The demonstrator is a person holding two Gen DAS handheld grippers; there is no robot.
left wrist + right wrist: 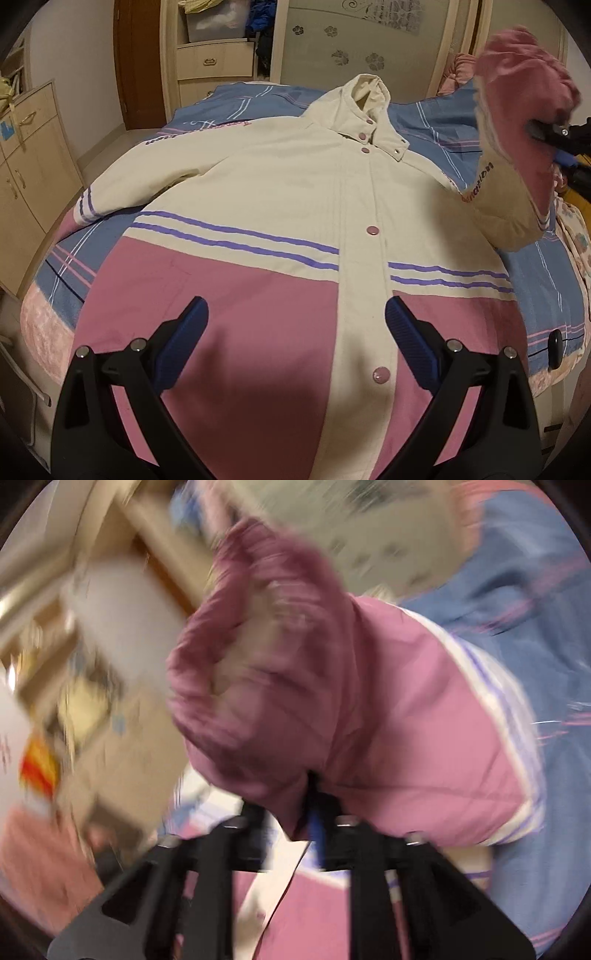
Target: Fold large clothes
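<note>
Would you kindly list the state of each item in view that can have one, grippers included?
Jacket: spread face up on the bed, snapped shut down the front.
Hood: lying flat above the collar.
Right sleeve: lifted off the bed, pinched at the pink cuff.
Left sleeve: lying flat on the bed.
Left gripper: open, hovering over the hem.
Right gripper: shut on the cuff.
Bed: covered with a blue striped sheet.

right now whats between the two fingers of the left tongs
No object is gripped. In the left wrist view the open left tongs hover over the jacket; through the gap show only its pink lower panel, white button placket and one pink snap button.
</note>
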